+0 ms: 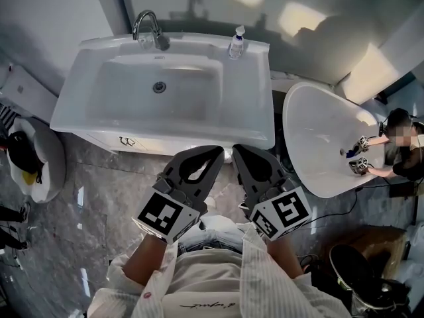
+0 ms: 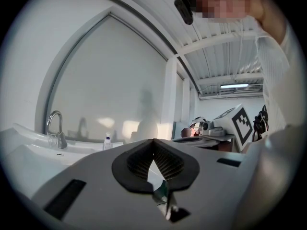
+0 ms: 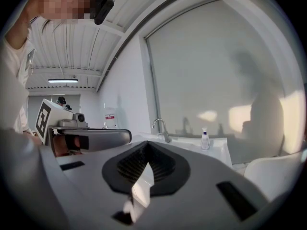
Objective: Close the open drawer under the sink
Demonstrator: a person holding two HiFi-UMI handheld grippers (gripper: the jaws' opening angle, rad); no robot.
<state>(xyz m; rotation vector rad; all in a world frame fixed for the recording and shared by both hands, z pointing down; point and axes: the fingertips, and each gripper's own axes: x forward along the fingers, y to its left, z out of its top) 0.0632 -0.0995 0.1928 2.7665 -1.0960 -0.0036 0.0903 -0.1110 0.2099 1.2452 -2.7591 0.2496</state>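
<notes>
The white sink (image 1: 99, 121) fills the top of the head view, with a chrome faucet (image 1: 149, 32) and a small soap bottle (image 1: 236, 43) on its back rim. Under its front edge only a narrow white strip of the cabinet front (image 1: 126, 140) shows, and I cannot tell how the drawer stands. My left gripper (image 1: 215, 152) and right gripper (image 1: 238, 150) are held side by side at my chest, pointing at the sink's front edge and apart from it. Both are shut with nothing between the jaws, as the left gripper (image 2: 153, 143) and right gripper (image 3: 146, 145) show in their own views.
A white oval tub (image 1: 318, 118) stands right of the sink, with another person (image 1: 401, 144) reaching into it. At the left is a round white seat (image 1: 46, 171) with a dark item on it, and at the bottom right a dark bin (image 1: 358, 270). The floor is grey marble.
</notes>
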